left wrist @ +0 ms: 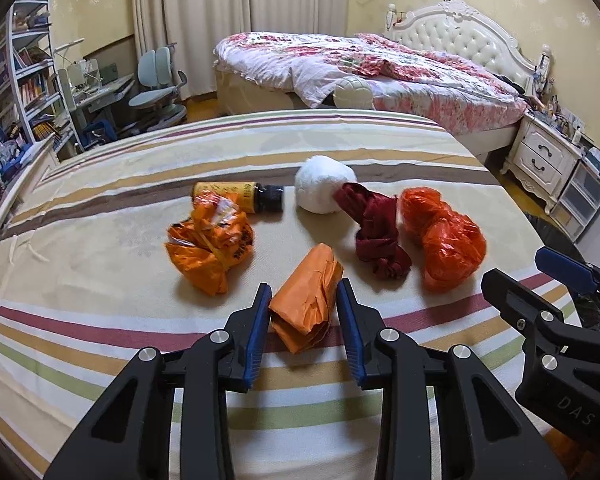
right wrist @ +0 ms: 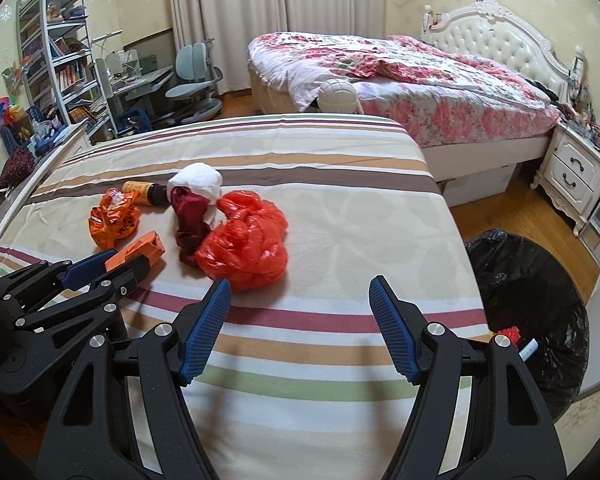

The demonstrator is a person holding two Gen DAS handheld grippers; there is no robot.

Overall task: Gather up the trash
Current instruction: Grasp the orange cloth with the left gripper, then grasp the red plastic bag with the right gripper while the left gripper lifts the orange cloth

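Striped bedsheet [left wrist: 100, 280] below me: my left gripper [left wrist: 304, 300] clamps the folded orange paper [left wrist: 306, 300]; beside it, my right gripper [right wrist: 300, 296] gapes empty.

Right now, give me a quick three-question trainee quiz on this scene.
1. Pick one: what sits between the pads of the left claw? A) bottle B) folded orange paper C) white ball
2. True or false: the right claw is open and empty.
3. Count: how many loose items lie on the striped sheet?

Key: 1 B. 2 true. 3 six.
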